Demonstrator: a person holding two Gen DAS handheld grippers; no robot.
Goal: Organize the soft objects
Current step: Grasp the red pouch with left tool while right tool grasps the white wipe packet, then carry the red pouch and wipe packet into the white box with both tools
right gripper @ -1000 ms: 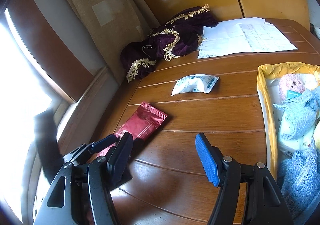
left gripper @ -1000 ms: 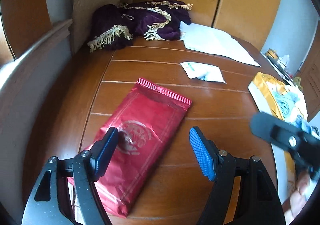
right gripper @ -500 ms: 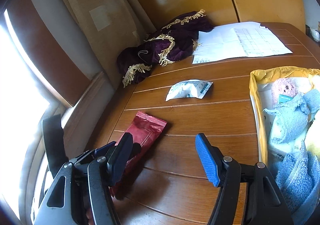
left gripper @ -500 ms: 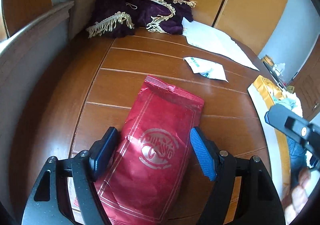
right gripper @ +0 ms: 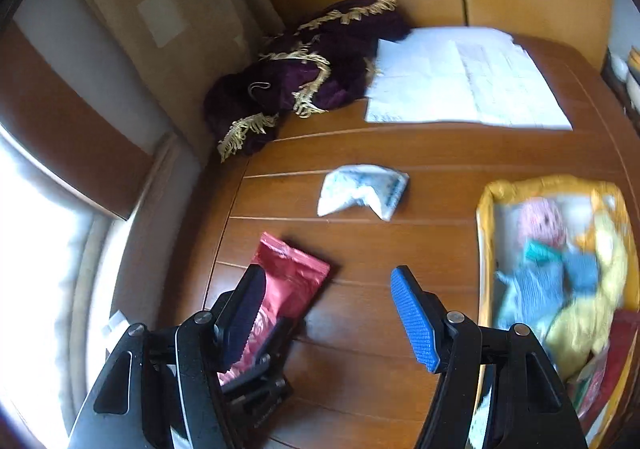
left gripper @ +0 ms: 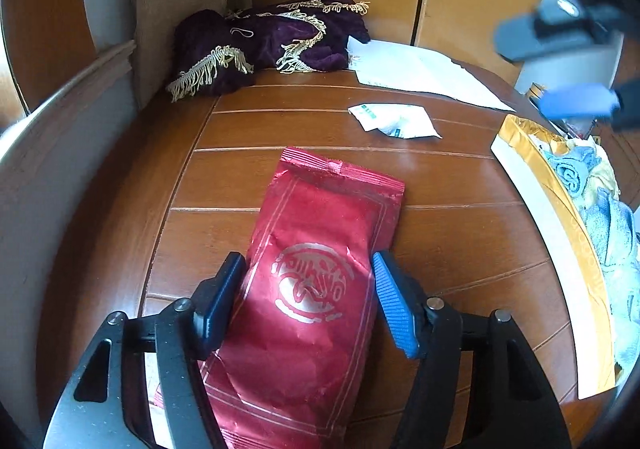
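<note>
Straddling the red foil pouch at the bottom centre of the left wrist frame, your left tool stands spread, one pad at each long edge of the pouch, neither yet pressing in. The pouch lies flat on the wooden surface, its crimped end pointing away from you. A silver round emblem is printed on its face; the lettering inside it cannot be read. The step in hand looks like the pick-up of this pouch: your next move would call for squeezing the pads onto the foil and lifting without letting it slide out. Your right tool hangs spread and empty above the surface at the bottom of the right wrist frame. Farther off, at right, sits the yellow-rimmed tray holding blue and yellow cloths, the likely destination. Mid-frame lies a small white packet with green print too small to read. Beyond, at the upper centre, rest white papers and a purple fringed cloth.
</note>
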